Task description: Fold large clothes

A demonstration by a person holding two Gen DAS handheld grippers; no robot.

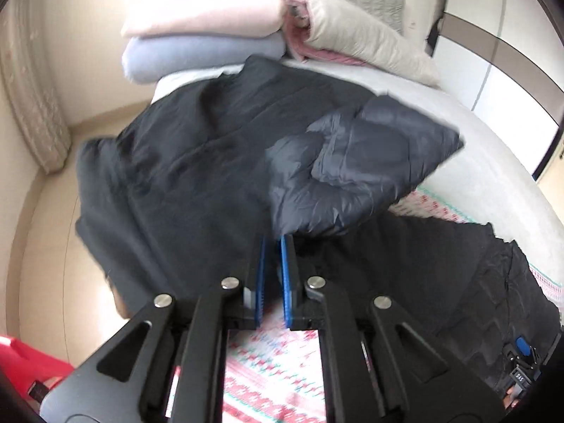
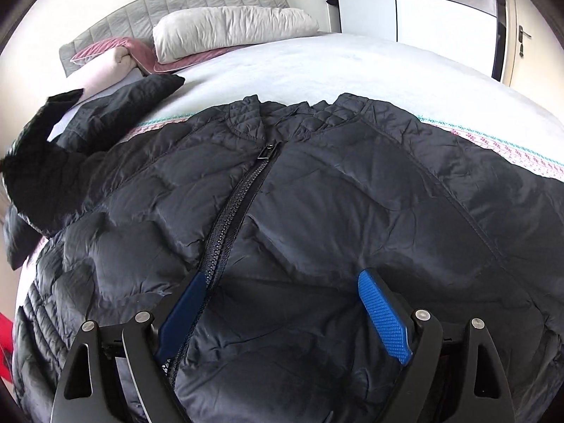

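Observation:
A large black quilted puffer jacket [image 2: 317, 194] lies front up on the bed, zipper [image 2: 246, 183] closed up its middle. My right gripper [image 2: 282, 278] is open, low over the jacket's lower front, its fingers on either side of the zipper area. My left gripper [image 1: 273, 243] is shut on a fold of the jacket's sleeve [image 1: 352, 169] and holds it lifted above the bed. The sleeve shows raised at the left of the right wrist view [image 2: 42, 148]. The rest of the jacket [image 1: 176, 162] spreads beneath it.
The bed [image 2: 352, 67] has a pale cover and a patterned pink sheet edge [image 1: 275, 370]. Pillows [image 2: 232, 28] and folded blankets [image 1: 204, 38] lie at the headboard. A red object [image 1: 24, 359] stands on the floor at left. Wardrobe doors [image 2: 440, 0] are at right.

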